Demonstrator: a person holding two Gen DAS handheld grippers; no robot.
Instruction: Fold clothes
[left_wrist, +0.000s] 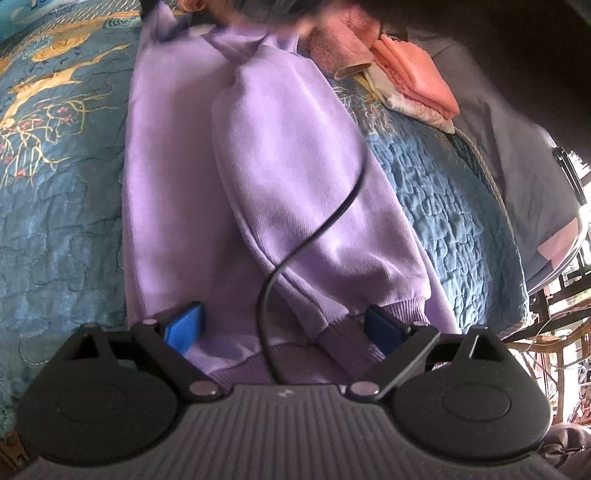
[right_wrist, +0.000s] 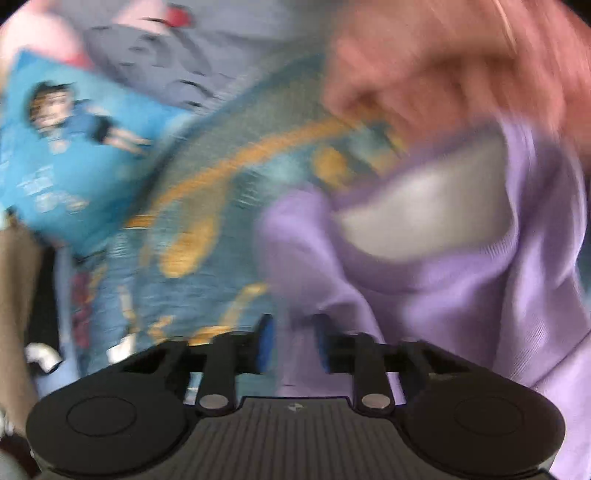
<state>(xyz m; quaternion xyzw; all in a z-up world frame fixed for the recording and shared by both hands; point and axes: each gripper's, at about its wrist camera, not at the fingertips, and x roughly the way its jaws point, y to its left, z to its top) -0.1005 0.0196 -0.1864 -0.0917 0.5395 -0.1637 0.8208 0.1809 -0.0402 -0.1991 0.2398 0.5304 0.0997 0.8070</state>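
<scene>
Left wrist view: your left gripper (left_wrist: 284, 328) is hovering wide open, gripping nothing, over the hem of the lilac sweatshirt (left_wrist: 258, 177) lying mid-frame on the blue quilt (left_wrist: 62, 206).

Right wrist view, blurred: your right gripper (right_wrist: 291, 345) is pinching a lilac fold at lower centre. The lengthwise fold seems underway; next, grip the hem.

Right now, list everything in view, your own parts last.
sweatshirt: one, lilac, spread on the quilt, sleeve folded across.
quilt: one, blue with gold pattern, underneath.
folded towels: a few, pink and coral, far right of the sweatshirt.
cable: one, black, over the sweatshirt.
cushion: one, light blue, printed, at the quilt's edge.
left hand-held gripper: open, at the hem.
right hand-held gripper: shut on lilac fabric, blurred.
</scene>
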